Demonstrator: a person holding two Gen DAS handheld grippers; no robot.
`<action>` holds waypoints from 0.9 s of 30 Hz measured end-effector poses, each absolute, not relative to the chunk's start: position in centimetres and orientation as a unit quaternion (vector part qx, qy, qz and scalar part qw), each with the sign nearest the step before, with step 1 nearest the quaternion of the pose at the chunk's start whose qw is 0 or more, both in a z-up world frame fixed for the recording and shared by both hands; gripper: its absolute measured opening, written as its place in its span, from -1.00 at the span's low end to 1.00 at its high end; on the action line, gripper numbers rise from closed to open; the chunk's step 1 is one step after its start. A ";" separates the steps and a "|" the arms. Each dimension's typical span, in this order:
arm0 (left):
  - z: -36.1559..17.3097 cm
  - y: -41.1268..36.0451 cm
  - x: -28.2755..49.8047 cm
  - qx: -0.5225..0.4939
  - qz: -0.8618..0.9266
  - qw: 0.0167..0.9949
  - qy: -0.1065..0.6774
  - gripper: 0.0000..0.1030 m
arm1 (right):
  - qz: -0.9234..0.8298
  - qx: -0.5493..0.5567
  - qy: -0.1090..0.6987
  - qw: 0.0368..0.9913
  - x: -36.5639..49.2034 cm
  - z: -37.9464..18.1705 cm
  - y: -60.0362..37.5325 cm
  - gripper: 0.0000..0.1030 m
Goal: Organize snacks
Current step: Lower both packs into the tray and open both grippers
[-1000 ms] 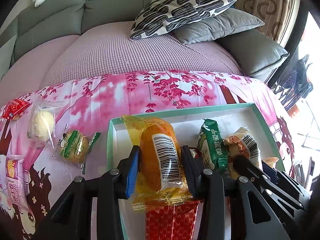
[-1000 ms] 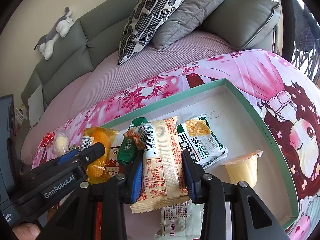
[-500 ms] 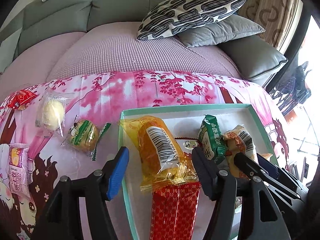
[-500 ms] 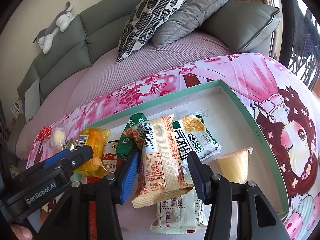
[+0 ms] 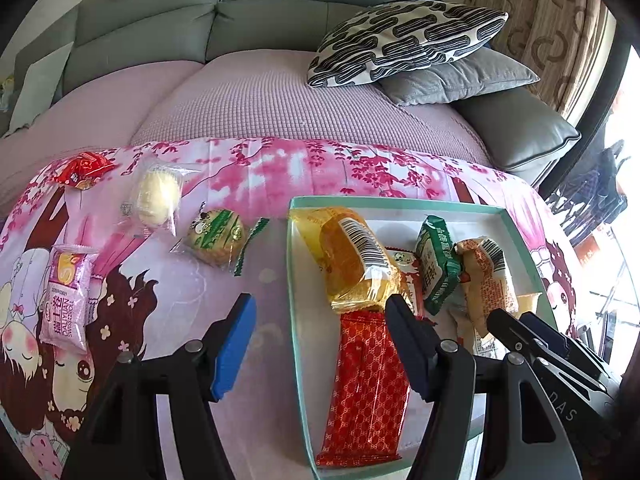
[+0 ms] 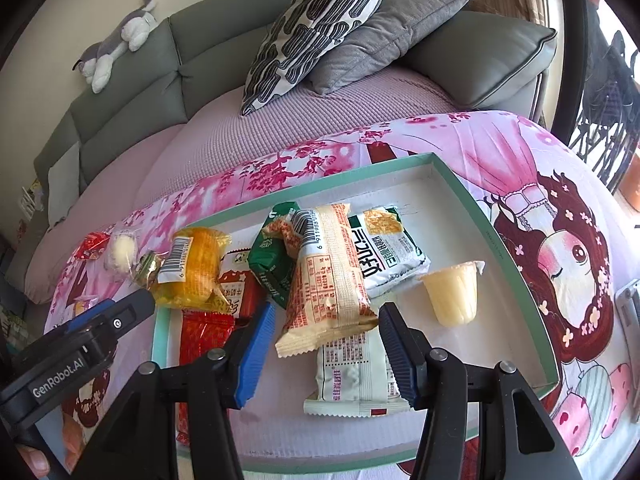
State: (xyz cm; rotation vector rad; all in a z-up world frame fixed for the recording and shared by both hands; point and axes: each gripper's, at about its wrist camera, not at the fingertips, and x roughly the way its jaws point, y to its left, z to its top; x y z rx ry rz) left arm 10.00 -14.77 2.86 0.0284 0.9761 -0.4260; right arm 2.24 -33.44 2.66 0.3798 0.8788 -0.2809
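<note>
A teal-rimmed white tray [image 5: 294, 280] [image 6: 460, 184] lies on the pink printed cloth. It holds an orange cake packet [image 5: 352, 260] [image 6: 196, 268], a red packet [image 5: 368, 384], a green packet [image 5: 436, 264] [image 6: 272, 264], a beige packet [image 6: 328, 280] [image 5: 486, 280], white packets [image 6: 384, 252] and a jelly cup [image 6: 452, 292]. My left gripper [image 5: 320, 340] is open and empty above the tray's left rim. My right gripper [image 6: 326, 354] is open, just behind the beige packet. On the cloth left of the tray lie a green-wrapped cake [image 5: 216, 236], a pale bun [image 5: 156, 200], a pink packet [image 5: 66, 296] and a small red packet [image 5: 82, 170].
A sofa seat with a mauve cover [image 5: 280, 100] runs behind the cloth. A patterned pillow [image 5: 400, 40] and a grey pillow [image 5: 460, 76] sit at the back right. A plush toy [image 6: 116, 44] lies on the sofa back. A phone-like item [image 6: 630, 320] lies at the far right.
Both grippers opened and pulled back. The left let go of the orange cake packet, the right let go of the beige packet; both packets now lie in the tray.
</note>
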 end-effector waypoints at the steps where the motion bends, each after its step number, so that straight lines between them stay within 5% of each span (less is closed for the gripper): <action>1: 2.7 -14.6 9.9 0.013 -0.200 0.861 0.468 0.32 | -0.135 0.181 0.421 0.878 2.0 2.7 -33.3 0.12; 15: 1.4 -14.5 9.4 0.024 -0.176 0.861 0.477 0.32 | -0.142 0.181 0.427 0.875 1.3 2.6 -33.7 0.13; 23: 1.1 -14.5 9.7 0.034 -0.149 0.874 0.461 0.85 | -0.166 0.168 0.432 0.871 1.2 2.0 -34.5 1.00; 27: 0.8 -14.4 9.8 0.036 -0.142 0.879 0.454 0.90 | -0.177 0.163 0.427 0.872 1.0 1.9 -35.0 1.00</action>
